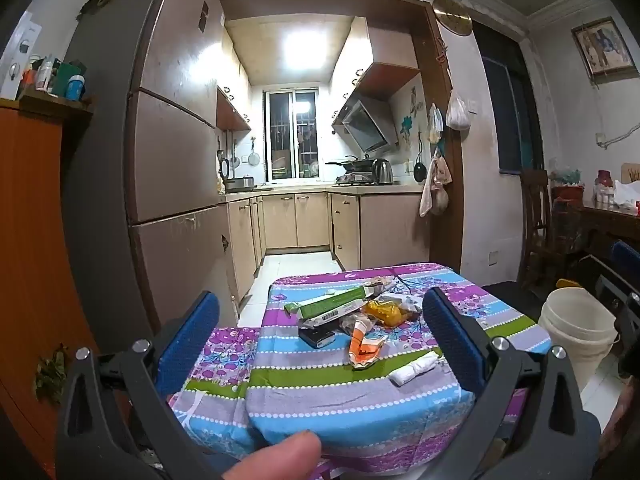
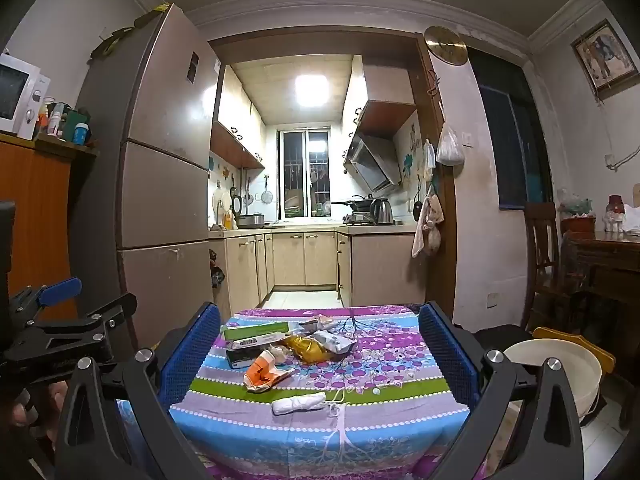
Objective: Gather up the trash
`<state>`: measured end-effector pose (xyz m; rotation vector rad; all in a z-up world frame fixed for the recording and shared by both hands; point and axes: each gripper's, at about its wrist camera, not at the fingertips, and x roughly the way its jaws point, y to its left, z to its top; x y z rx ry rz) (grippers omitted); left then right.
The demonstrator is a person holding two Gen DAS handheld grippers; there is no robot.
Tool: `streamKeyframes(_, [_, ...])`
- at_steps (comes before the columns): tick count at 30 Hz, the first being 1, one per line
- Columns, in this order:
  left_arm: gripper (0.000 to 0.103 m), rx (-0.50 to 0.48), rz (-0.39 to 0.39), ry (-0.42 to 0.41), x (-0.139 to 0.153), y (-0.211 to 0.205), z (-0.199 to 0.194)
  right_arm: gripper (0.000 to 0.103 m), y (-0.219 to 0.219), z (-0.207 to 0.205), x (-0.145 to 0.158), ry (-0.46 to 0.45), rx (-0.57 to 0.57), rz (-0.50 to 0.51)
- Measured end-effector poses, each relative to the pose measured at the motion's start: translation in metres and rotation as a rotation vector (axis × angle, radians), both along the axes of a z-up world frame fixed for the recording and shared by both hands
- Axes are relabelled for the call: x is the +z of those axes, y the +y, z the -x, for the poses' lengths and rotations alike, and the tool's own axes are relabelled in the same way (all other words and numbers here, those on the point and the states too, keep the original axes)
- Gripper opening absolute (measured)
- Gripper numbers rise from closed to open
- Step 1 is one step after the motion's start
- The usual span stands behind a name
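A pile of trash lies on the table's striped floral cloth (image 1: 352,408): a green box (image 1: 332,304), a dark small box (image 1: 316,336), an orange wrapper (image 1: 364,346), a yellow bag (image 1: 390,312) and a rolled white tissue (image 1: 414,366). My left gripper (image 1: 320,294) is open and hovers short of the pile, touching nothing. The right wrist view shows the same green box (image 2: 256,330), orange wrapper (image 2: 264,374), yellow bag (image 2: 308,348), a silver wrapper (image 2: 334,340) and the tissue (image 2: 298,404). My right gripper (image 2: 319,308) is open and empty above the cloth's near edge.
A white bucket (image 1: 576,320) (image 2: 560,364) stands on the floor to the right of the table. A tall fridge (image 1: 172,160) and a wooden cabinet (image 1: 32,220) stand on the left. On the right are a dark chair (image 2: 544,248) and a wooden table (image 2: 608,256). The kitchen lies beyond.
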<state>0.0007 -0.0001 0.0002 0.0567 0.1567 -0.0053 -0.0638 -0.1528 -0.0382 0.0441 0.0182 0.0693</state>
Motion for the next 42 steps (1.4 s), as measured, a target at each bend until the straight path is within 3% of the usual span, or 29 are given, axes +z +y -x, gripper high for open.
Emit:
streamKeyframes(3, [0.098, 0.003, 0.018, 0.000, 0.001, 0.003, -0.001, 0.099, -0.001, -0.002, 0.001, 0.000, 0.003, 0.000])
streamKeyframes(8, [0.098, 0.011, -0.025, 0.010, -0.002, -0.010, 0.003, 0.099, 0.001, 0.007, -0.001, -0.015, 0.005, 0.001])
streamKeyframes(16, [0.098, 0.009, 0.002, 0.064, -0.004, 0.006, -0.013, 0.099, 0.003, -0.001, 0.002, 0.004, 0.028, 0.020])
streamKeyframes(42, [0.098, 0.016, 0.006, 0.055, -0.004, 0.008, -0.015, 0.099, 0.000, -0.003, -0.001, 0.015, 0.022, 0.007])
